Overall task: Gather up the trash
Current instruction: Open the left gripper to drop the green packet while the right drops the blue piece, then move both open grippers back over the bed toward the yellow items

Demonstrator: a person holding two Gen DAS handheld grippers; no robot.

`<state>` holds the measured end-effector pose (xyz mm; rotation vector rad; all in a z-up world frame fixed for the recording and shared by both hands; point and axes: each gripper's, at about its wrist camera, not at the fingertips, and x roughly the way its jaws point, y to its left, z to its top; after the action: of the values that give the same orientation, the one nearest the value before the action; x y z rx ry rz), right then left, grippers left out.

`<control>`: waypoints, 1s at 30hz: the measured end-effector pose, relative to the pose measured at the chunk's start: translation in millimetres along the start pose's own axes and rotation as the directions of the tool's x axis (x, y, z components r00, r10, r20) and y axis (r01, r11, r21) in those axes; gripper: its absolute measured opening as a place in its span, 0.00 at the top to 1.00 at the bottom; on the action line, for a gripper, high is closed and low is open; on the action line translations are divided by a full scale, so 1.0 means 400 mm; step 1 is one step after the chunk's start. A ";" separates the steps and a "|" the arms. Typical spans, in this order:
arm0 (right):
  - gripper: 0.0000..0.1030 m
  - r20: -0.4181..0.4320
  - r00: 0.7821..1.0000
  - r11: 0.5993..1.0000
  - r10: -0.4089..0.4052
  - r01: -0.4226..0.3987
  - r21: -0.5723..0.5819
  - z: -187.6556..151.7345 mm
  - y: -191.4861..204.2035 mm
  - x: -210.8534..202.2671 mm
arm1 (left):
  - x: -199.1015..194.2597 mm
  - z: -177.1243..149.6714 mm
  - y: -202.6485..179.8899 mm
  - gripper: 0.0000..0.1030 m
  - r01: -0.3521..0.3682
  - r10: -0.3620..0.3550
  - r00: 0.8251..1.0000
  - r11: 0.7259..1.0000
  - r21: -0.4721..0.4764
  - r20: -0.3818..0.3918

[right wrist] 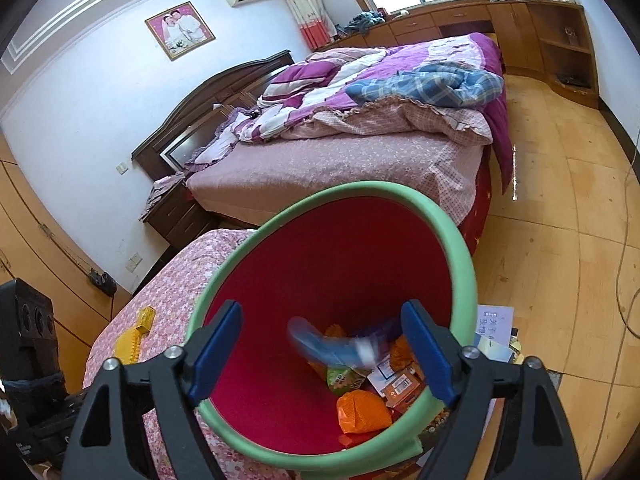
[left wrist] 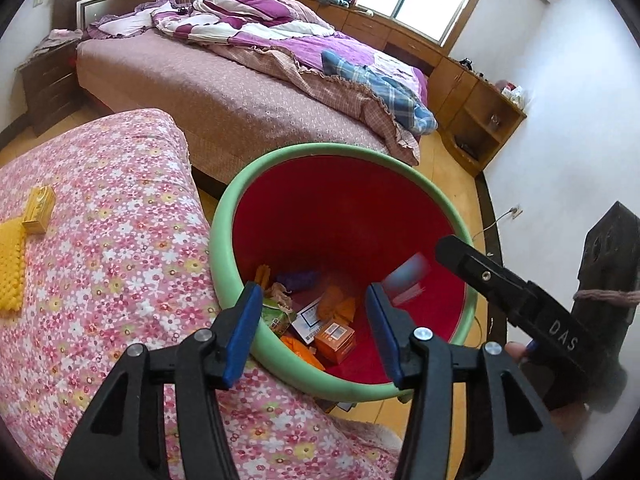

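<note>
A red bin with a green rim point(left wrist: 224, 216) stands against a surface under a pink flowered cloth point(left wrist: 120, 240). Several pieces of trash lie at its bottom, among them an orange box point(left wrist: 336, 340) and a green packet point(right wrist: 344, 380). My left gripper point(left wrist: 312, 300) hangs open over the bin's near rim, with nothing between its blue pads. My right gripper point(right wrist: 322, 320) is also open above the bin point(right wrist: 460, 248). A blurred blue and white item point(right wrist: 332, 344) is in mid-air below its fingers, touching neither pad. One black finger point(left wrist: 480, 272) of the right gripper shows in the left wrist view.
A yellow box point(left wrist: 40, 210) and a yellow bumpy mat point(left wrist: 10, 264) lie on the flowered cloth. Papers point(right wrist: 494, 328) lie on the wooden floor beside the bin. A bed with a purple quilt point(left wrist: 280, 40) stands behind, with wooden cabinets point(left wrist: 472, 92) along the wall.
</note>
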<state>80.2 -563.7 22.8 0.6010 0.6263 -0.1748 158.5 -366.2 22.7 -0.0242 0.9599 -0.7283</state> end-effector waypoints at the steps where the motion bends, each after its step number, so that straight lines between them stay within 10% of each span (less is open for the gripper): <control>1: 0.17 0.004 1.000 1.000 -0.002 0.002 0.001 0.002 0.001 -0.001 | -0.003 0.001 0.001 0.47 0.003 -0.003 1.000 1.000 0.000 0.000; 30: 0.16 0.005 1.000 1.000 -0.022 0.022 0.020 -0.045 0.093 -0.032 | -0.220 0.011 0.185 0.47 -0.138 0.149 0.984 0.984 -0.108 0.102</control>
<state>73.3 -523.3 36.3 0.6125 0.6267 -0.2037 171.2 -260.0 65.7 -0.0815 0.8829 -0.5394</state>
